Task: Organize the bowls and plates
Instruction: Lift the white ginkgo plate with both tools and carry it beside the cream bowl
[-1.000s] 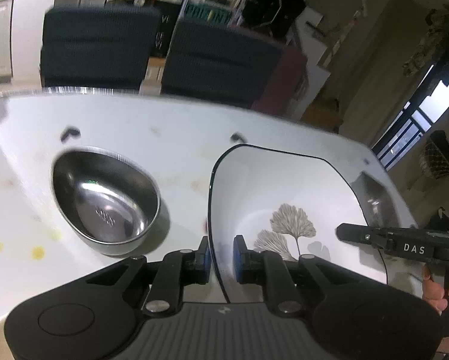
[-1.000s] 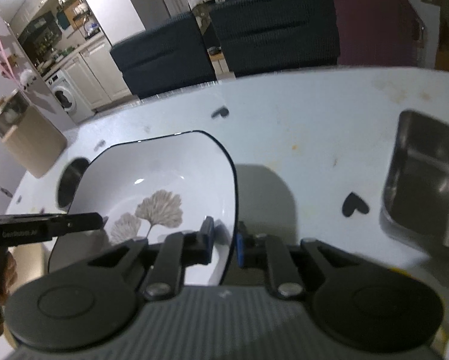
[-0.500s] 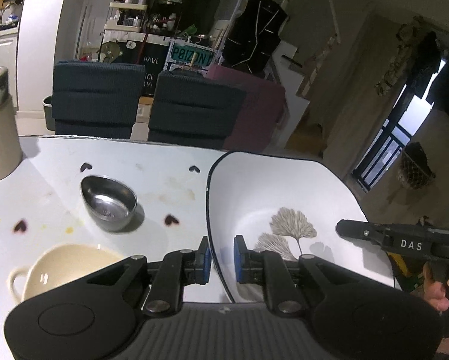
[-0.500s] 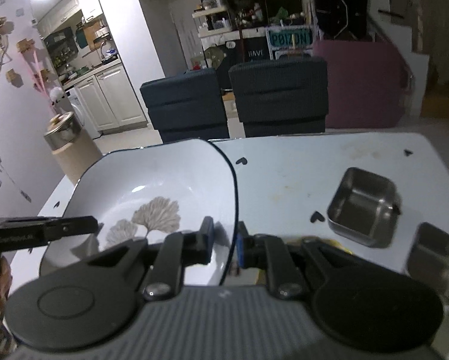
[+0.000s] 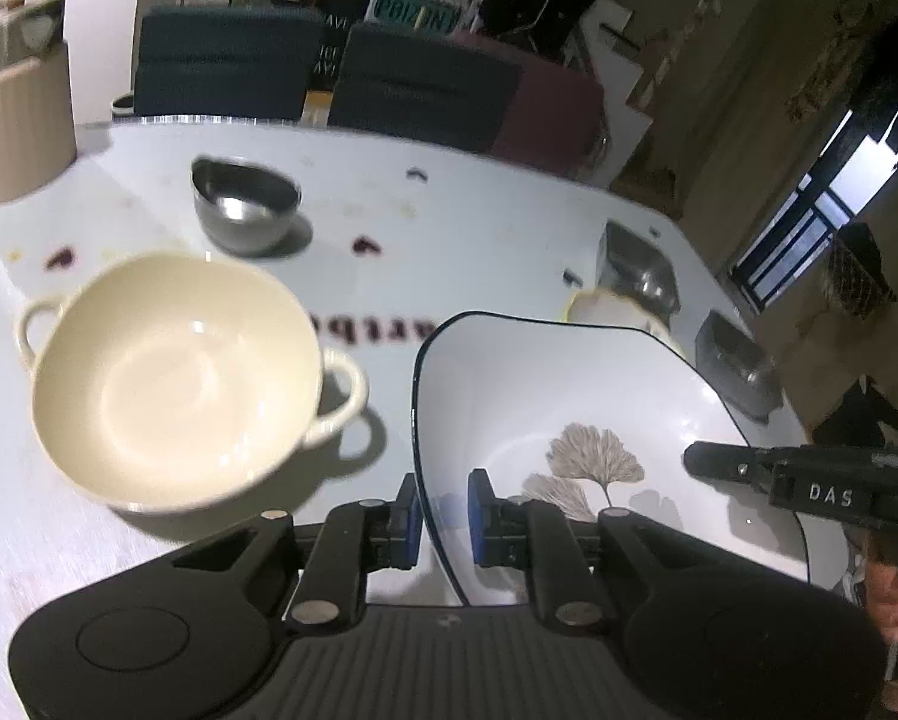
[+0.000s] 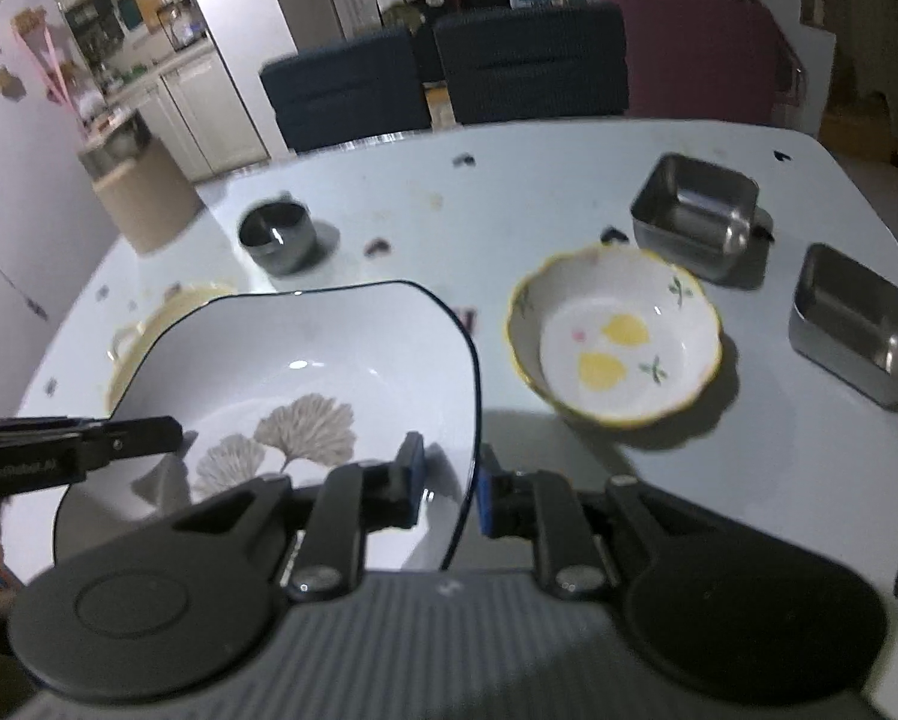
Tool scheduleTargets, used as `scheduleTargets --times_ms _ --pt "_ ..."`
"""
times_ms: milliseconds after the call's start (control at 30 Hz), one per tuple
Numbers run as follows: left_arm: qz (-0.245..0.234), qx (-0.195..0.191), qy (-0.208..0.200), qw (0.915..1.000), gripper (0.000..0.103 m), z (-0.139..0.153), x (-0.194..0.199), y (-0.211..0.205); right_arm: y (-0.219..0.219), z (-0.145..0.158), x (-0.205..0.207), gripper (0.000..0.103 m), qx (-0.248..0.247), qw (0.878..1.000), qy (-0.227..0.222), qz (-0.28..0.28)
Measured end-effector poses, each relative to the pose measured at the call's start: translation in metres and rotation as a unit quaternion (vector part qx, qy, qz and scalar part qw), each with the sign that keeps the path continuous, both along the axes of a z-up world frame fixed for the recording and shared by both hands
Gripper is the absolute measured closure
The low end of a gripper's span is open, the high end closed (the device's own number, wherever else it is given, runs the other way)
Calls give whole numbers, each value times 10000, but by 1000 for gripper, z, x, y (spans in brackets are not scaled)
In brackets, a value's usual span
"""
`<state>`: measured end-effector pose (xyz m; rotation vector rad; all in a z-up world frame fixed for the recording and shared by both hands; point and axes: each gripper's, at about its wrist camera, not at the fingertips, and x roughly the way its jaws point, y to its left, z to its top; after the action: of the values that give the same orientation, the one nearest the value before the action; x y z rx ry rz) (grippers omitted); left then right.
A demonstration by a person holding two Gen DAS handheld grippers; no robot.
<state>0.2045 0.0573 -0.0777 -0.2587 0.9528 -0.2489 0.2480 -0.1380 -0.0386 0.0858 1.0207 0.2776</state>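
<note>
Two grippers share one load: the left gripper (image 5: 443,510) straddles the left rim of the white leaf-print bowl (image 5: 598,420), and the right gripper (image 6: 449,492) straddles its right rim, so the wide, squarish dish hangs level between them, seemingly raised above the white table (image 6: 568,210). Each pair of jaws is clenched on the thin black-edged wall, one pad inside and one outside; gripping opposite sides probably keeps such a broad, heavy piece from tipping. Just left of the carried bowl, on the table, rests the cream two-handled bowl (image 5: 173,378), which looks a likely base for nesting, though that is only a guess. To the right sits the scalloped yellow-rimmed bowl (image 6: 613,342), and further right two square steel containers (image 6: 694,216) stand beside each other. At the far left a round steel bowl (image 5: 245,210) stands alone. Nothing on the table is stacked yet, so the sorting seems early.
</note>
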Motion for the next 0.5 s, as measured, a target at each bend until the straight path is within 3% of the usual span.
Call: scheduleTargets --times_ms 500 --pt "244 -240 488 9982 84 -52 5 9 29 -31 3 82 -485 9962 681 259"
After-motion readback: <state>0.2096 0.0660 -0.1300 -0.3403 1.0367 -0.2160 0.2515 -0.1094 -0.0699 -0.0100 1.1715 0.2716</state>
